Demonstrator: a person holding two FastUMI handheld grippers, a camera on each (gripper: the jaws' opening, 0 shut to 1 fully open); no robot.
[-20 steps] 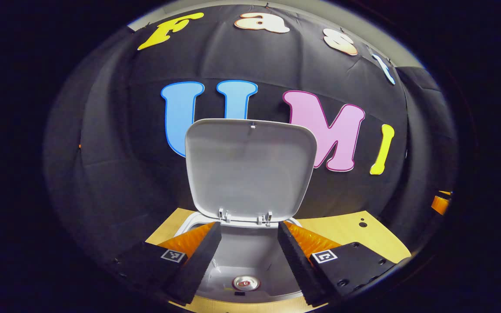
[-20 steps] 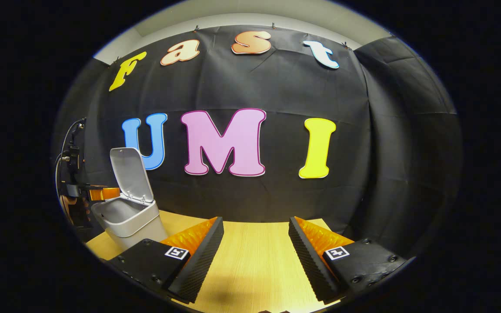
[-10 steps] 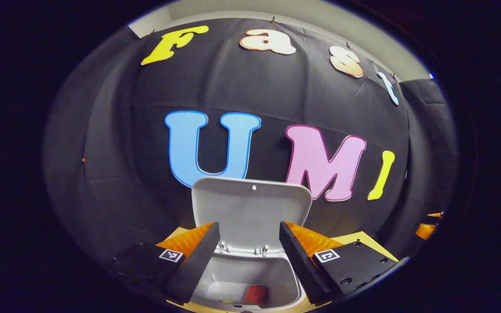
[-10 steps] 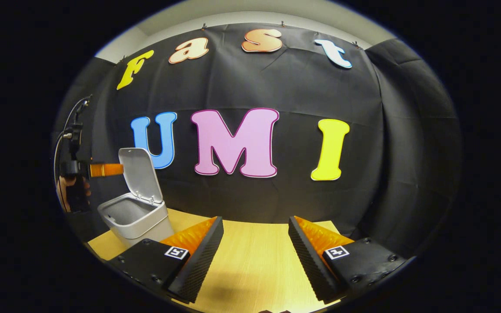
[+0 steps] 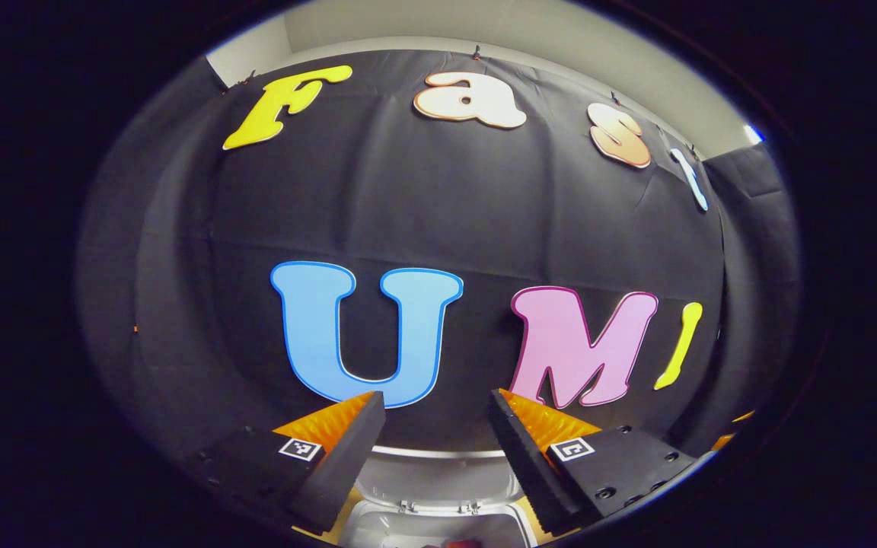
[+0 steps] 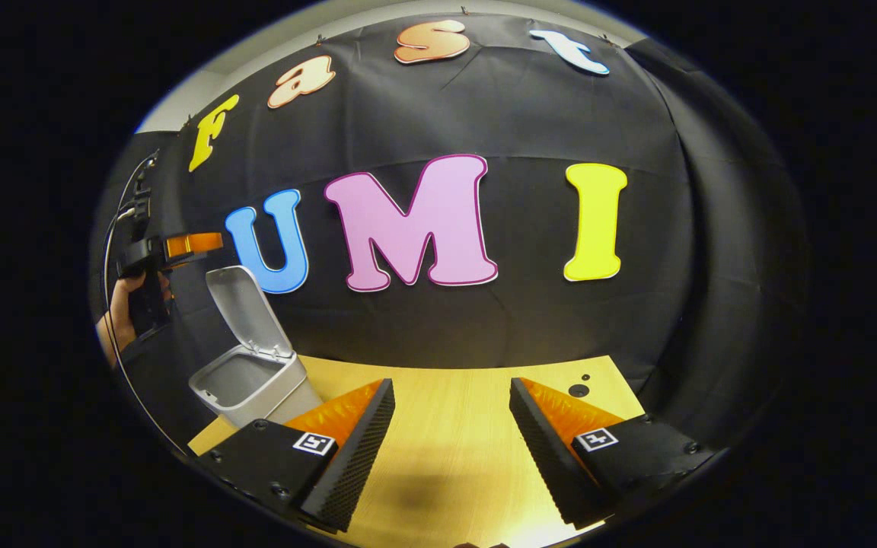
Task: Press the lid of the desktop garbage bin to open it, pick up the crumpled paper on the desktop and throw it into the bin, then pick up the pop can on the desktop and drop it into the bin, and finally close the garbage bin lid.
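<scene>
- Jaws on your left gripper [image 5: 437,434] stand wide apart with nothing between them; in the left gripper view it looks mostly at the booth wall, above the bin.
- Below and between those fingers you see the top edge of the raised lid [image 5: 438,476], its two hinges, and a strip of the bin [image 5: 438,529] mouth under them.
- At the very bottom edge of that view a small patch of red shows inside the bin; it is too cut off to tell what it is.
- Your right gripper [image 6: 452,426] is likewise wide open and holds nothing; it hangs over a bare stretch of the wooden table [image 6: 446,396].
- In the right gripper view the bin [image 6: 256,384] sits on the table's far left side, well apart from your right gripper, with its lid [image 6: 244,308] tilted up and back and the mouth open.
- Above that lid, in the same view, your hand [image 6: 122,304] holds the left gripper [image 6: 193,243], its fingers pointing toward the wall, higher than the lid's top edge and not touching it.
- You cannot see into the bin's bottom from the right gripper view; only its pale inner wall shows.
</scene>
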